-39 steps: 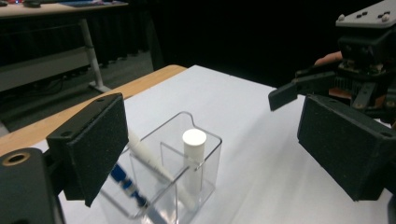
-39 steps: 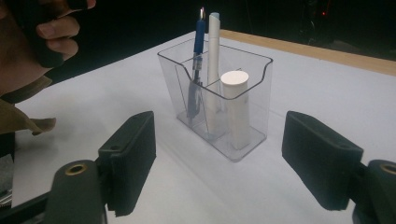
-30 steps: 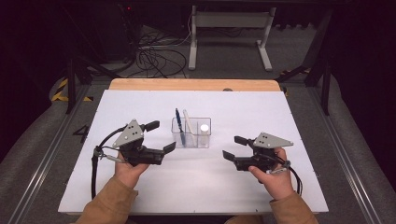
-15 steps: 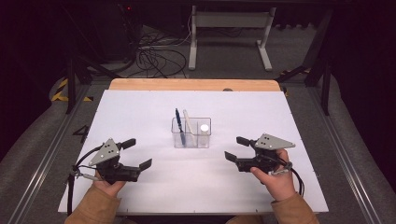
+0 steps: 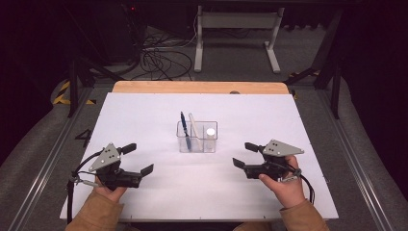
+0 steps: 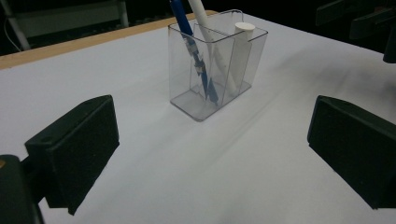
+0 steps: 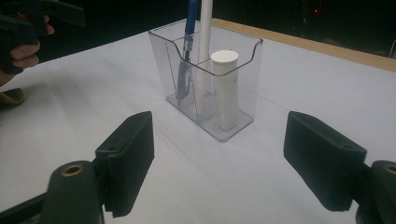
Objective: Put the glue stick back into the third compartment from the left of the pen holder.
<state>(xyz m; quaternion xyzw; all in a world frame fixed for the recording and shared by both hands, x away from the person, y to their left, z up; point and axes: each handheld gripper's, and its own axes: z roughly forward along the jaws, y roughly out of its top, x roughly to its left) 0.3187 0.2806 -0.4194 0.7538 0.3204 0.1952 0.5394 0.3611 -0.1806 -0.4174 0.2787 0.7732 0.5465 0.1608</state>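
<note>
both the left hand-held gripper (image 5: 135, 159) and the right hand-held gripper (image 5: 245, 154) are hovering wide open and empty, flanking the clear holder (image 5: 197, 137) on the counter (image 5: 144, 115).

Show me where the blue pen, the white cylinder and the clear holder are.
blue pen (image 6: 198, 60), left gripper view, middle of barrel.
white cylinder (image 7: 225, 88), right gripper view, its side.
clear holder (image 5: 183, 140), high view, left wall.

The white table top (image 5: 144, 120) is lit evenly from above and reads bright, while the floor and room behind it sink into near-black. Shadows are soft and faint: a pale smear lies beside the clear plastic holder (image 6: 217, 60) in the left gripper view. Small glints run along the holder's edges. The high view is grainy and a little soft. Up close, the black pads (image 7: 322, 158) look slightly blurred.
</note>
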